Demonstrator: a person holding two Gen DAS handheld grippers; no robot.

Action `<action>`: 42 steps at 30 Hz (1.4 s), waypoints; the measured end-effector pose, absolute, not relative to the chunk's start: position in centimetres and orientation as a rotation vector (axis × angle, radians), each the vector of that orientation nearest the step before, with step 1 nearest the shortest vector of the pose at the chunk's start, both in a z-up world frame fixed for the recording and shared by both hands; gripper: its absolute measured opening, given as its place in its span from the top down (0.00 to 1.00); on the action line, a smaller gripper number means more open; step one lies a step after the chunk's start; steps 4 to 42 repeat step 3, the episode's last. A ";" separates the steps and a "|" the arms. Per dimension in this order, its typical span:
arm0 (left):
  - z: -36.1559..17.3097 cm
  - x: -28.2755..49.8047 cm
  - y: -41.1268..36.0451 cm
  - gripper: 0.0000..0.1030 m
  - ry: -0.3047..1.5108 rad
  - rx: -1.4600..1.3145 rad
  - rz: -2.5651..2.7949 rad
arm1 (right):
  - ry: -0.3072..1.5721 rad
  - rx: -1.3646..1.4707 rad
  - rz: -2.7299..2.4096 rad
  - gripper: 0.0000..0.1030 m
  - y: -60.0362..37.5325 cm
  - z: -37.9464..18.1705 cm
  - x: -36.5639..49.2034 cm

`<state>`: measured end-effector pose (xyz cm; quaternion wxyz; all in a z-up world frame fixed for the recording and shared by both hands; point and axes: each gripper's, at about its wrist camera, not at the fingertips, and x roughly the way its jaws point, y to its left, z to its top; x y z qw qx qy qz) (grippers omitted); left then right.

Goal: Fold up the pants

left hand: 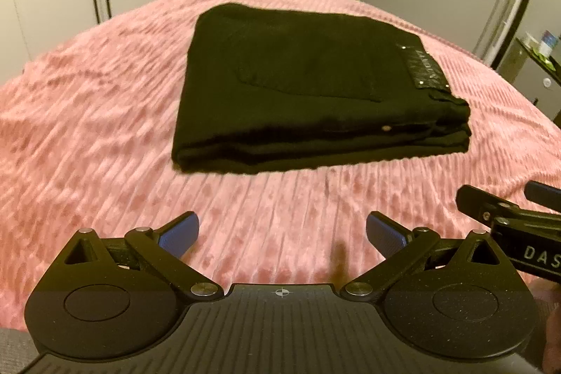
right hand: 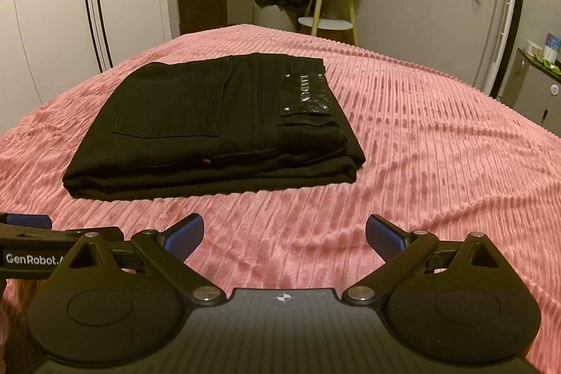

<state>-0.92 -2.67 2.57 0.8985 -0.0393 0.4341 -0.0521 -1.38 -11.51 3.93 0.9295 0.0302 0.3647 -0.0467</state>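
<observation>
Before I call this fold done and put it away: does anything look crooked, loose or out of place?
Nothing stands out. The black pants lie in a compact, squared stack on the pink bedspread, layers roughly aligned. Both tools are open and clear of them.

The folded black denim pants [right hand: 217,125] carry a glossy black waistband patch [right hand: 304,93] with silver studs and lettering. They lie on a pink ribbed plush bedspread [right hand: 438,156]. Each matte black tool, left [left hand: 282,235] and right [right hand: 284,235], has blue textured finger pads [right hand: 384,235].
</observation>
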 end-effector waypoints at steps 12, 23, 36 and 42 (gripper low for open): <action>2.5 -0.9 -2.8 0.00 0.901 -0.068 -0.108 | 0.746 0.063 -0.095 0.04 -11.5 3.9 -1.4; 2.5 -0.9 -2.8 0.00 0.901 -0.068 -0.108 | 0.746 0.063 -0.095 0.04 -11.5 3.9 -1.4; 2.5 -0.9 -2.8 0.00 0.901 -0.068 -0.108 | 0.746 0.063 -0.095 0.04 -11.5 3.9 -1.4; 2.5 -0.9 -2.8 0.00 0.901 -0.068 -0.108 | 0.746 0.063 -0.095 0.04 -11.5 3.9 -1.4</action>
